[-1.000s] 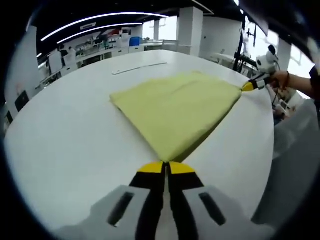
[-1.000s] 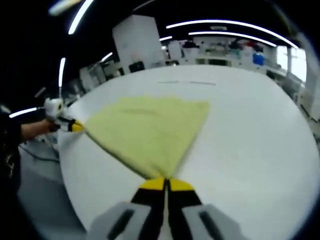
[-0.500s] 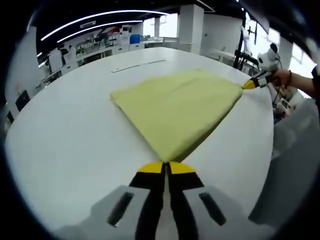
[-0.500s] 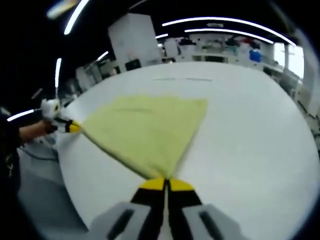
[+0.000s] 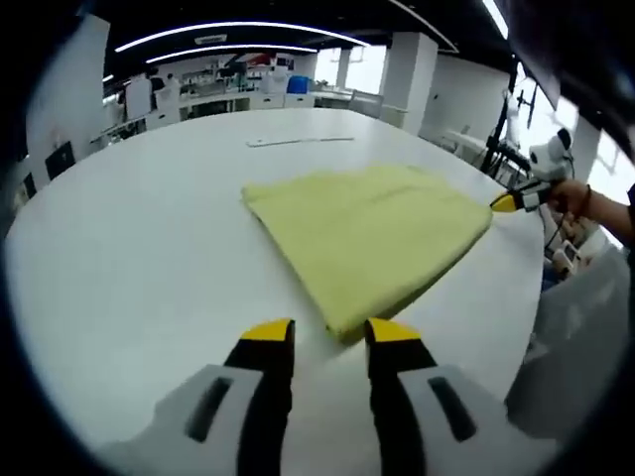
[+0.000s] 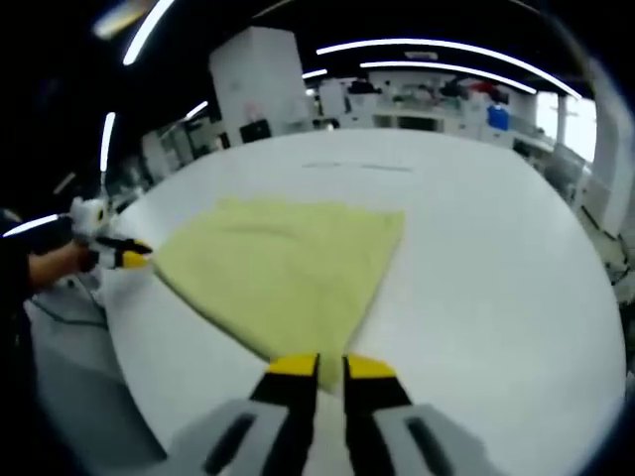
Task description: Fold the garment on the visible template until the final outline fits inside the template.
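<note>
yellow folded garment flat on white table, left tongs and right tongs both parted, empty

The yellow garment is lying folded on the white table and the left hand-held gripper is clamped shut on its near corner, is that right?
Not quite. The yellow garment does lie folded on the white table, but the left hand-held gripper is open, not clamped: in the left gripper view its jaws stand apart on either side of the garment's near corner.
</note>
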